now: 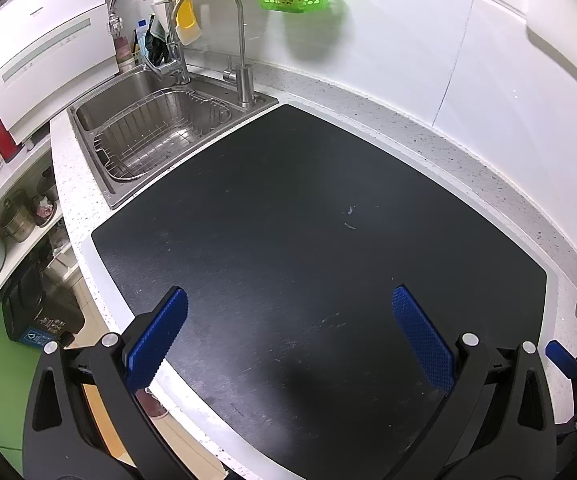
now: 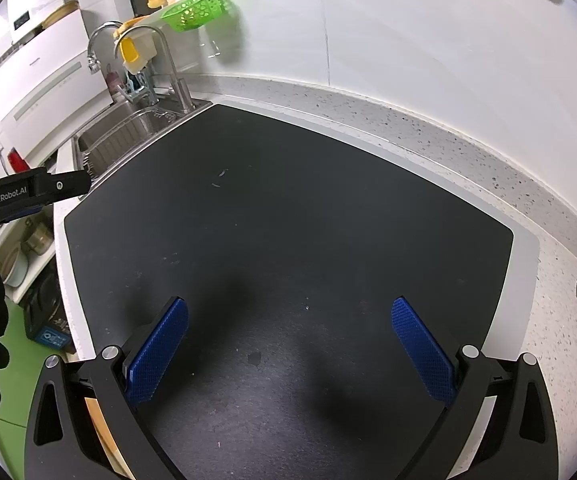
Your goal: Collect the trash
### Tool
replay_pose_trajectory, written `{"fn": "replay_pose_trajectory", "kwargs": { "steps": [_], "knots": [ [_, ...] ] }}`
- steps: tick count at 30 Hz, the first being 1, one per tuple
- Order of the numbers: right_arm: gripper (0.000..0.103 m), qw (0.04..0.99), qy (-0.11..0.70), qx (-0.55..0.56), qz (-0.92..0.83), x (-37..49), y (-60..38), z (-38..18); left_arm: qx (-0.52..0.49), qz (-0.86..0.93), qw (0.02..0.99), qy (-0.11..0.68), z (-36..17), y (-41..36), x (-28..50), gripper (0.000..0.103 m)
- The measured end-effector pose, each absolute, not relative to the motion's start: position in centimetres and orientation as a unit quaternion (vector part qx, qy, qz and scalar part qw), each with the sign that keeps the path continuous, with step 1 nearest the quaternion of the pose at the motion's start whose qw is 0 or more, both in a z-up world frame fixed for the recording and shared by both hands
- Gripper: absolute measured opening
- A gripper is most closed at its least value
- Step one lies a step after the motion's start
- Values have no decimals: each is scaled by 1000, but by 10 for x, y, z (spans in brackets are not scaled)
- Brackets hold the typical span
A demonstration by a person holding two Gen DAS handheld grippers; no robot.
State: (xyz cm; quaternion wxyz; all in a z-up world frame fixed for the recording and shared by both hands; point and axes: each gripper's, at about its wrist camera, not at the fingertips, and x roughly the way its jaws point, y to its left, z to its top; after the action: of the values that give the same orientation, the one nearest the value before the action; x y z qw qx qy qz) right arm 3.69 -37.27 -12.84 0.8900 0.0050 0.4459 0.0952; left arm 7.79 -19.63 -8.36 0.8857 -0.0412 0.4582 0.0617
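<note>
Trash, two small pale scraps [image 1: 349,218], lies on my black rectangular mat [image 1: 288,240] toward its far edge, nearer the steel sink [image 1: 156,132]. My left gripper [image 1: 290,334] and right gripper [image 2: 290,340] hover over the mat's near edge, jaws spread wide, holding nothing.

Two small pale scraps [image 1: 349,218] lay on the black mat [image 1: 288,200], well apart from the sink [image 1: 160,136] and on the side of the mat away from it, toward the back wall. They were thin, curled slivers, light grey against the dark surface, lying flat, one just beside the other without touching. In the right wrist view the same scraps [image 2: 220,179] showed nearer the sink-side corner of the mat, too small to tell what they were made of. A tiny white fleck [image 2: 307,308] lay farther from the sink on the mat.
</note>
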Motion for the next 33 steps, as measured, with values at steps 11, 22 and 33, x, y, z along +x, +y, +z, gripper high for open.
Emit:
{"fn": "replay_pose_trajectory", "kwargs": {
  "steps": [11,22,33],
  "knots": [
    [98,890,446,5,96,34,-372,-130,-40,76,888,452,-82,-193,74,100],
    [98,890,445,2,97,33,-367,-130,-50,79,882,461,-83,-193,68,100],
    [98,890,445,2,97,33,-366,-130,-44,80,882,463,-83,-196,67,100]
  ]
}}
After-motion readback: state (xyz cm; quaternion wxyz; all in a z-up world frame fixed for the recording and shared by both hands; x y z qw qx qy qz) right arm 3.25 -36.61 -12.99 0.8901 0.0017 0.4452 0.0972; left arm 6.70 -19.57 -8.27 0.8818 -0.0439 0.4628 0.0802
